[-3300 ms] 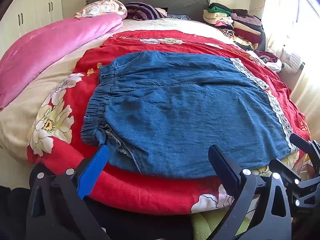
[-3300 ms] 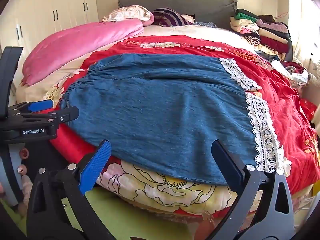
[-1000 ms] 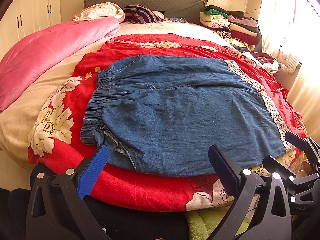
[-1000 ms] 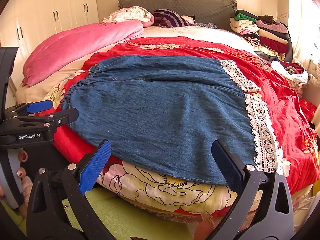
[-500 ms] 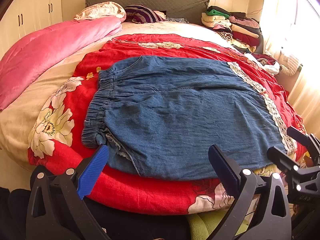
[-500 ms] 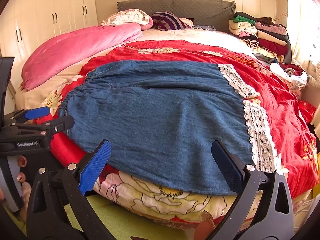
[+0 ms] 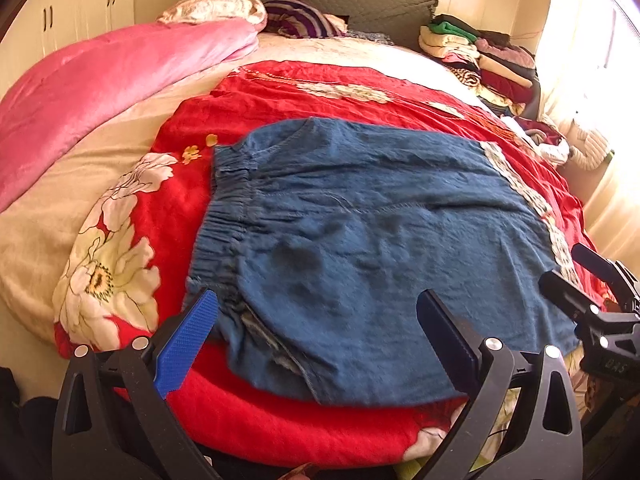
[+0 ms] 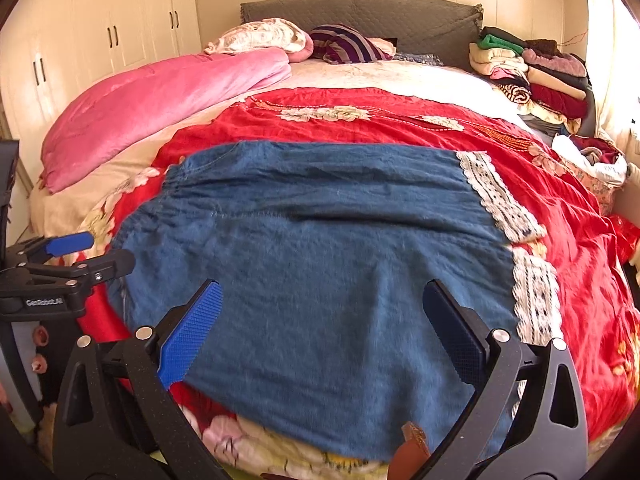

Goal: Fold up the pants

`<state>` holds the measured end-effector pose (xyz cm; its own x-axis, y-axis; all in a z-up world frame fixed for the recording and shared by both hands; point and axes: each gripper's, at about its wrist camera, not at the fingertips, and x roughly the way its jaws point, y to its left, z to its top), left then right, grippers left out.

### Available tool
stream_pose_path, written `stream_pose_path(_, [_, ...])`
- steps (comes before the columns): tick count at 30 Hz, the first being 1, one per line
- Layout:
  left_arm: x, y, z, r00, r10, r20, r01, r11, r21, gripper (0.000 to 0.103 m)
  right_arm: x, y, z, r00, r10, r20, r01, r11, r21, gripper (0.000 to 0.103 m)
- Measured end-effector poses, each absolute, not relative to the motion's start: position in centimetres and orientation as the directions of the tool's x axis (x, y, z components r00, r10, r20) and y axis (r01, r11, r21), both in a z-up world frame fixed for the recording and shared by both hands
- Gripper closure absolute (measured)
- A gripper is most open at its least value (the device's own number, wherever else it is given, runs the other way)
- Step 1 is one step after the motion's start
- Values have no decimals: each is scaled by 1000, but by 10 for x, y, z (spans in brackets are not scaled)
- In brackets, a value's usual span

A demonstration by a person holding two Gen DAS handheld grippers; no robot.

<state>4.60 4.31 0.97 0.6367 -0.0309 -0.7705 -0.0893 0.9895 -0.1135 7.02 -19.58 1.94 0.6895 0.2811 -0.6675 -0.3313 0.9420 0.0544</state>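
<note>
Blue denim pants (image 7: pixel 380 236) with white lace hems (image 8: pixel 500 200) lie flat on a red flowered blanket (image 7: pixel 172 208), elastic waistband (image 7: pixel 228 216) to the left. My left gripper (image 7: pixel 316 328) is open and empty, over the near waistband corner. My right gripper (image 8: pixel 320 320) is open and empty, over the near edge of the pants (image 8: pixel 328 248) toward the lace hem. Each gripper shows at the edge of the other's view, the right gripper at the right edge (image 7: pixel 588 280), the left gripper at the left edge (image 8: pixel 76 256).
A pink quilt (image 7: pixel 100 76) lies along the bed's left side. Pillows (image 8: pixel 264 36) and a grey headboard (image 8: pixel 360 12) are at the back. A stack of folded clothes (image 8: pixel 532 76) sits at the back right. White wardrobes (image 8: pixel 100 40) stand on the left.
Both grippers have moved forward and lower over the near edge of the pants. Both jaws stay open. The pants have not moved.
</note>
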Motion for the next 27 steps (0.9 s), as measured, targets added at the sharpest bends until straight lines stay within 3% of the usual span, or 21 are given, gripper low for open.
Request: stream_pose_path(27, [177, 150, -6, 589, 3, -808, -187, 973, -133, 4, 216, -129, 22, 611, 315, -726, -455, 891, 3, 8])
